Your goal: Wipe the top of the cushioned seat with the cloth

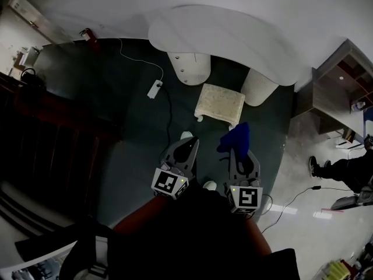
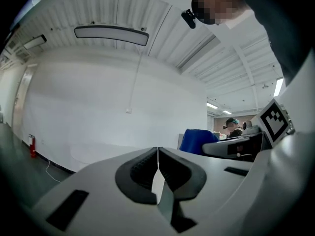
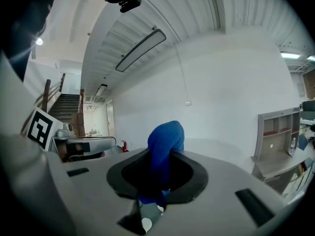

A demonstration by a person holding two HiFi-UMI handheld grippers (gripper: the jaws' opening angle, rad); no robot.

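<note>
blue cloth (image 3: 165, 136) is pinched in the right gripper (image 3: 165, 157), whose jaws are clamped on its lower part while the rest bunches up above them in a rounded lump. in the head view the cloth sticks out past the gripper's tips, in the air over the dark green carpet (image 1: 116, 127) and just short of the cushioned seat (image 1: 220, 102). the cloth and the seat are apart.

the seat is a small cream footstool with a square padded top and short legs. it stands on the carpet in front of a white table (image 1: 233, 39) with a curved top, between the table's two round white pedestals.

the left gripper (image 2: 157, 157) is held beside the right one, a little further from the seat. its jaws are pressed together with nothing between them, and its tips point toward the table.

a white power strip (image 1: 154, 89) lies on the carpet left of the seat, with its cord running back toward the wall. a red fire extinguisher (image 1: 87, 35) stands at the far left by the wall. a grey shelf unit (image 1: 338, 80) is at the right, and a person's legs (image 1: 344, 168) show on the pale floor near it.
</note>
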